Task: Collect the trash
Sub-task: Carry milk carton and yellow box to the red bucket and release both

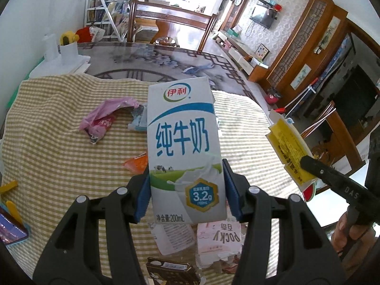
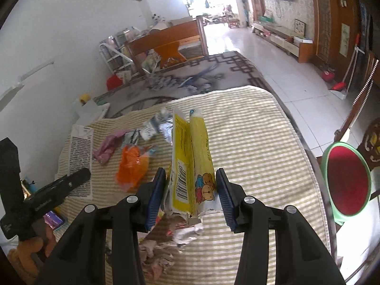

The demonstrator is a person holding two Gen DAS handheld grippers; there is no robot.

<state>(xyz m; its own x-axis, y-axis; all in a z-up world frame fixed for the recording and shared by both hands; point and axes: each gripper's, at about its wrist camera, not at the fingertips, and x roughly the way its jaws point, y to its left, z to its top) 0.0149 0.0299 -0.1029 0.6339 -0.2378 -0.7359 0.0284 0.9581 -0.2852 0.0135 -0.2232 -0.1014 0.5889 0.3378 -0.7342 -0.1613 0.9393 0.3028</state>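
Left claw [image 1: 187, 190]: clamps milk carton [image 1: 184, 147], lifted over checked cloth [image 1: 59, 161].
Right claw [image 2: 191, 193]: grips yellow packet [image 2: 190, 161]; keep both squeezed till binned.

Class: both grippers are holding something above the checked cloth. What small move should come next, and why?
Probably carry both loads off to a bin, which no view shows. The left gripper clamps the milk carton, the right gripper the yellow packet; the orange wrapper remains.
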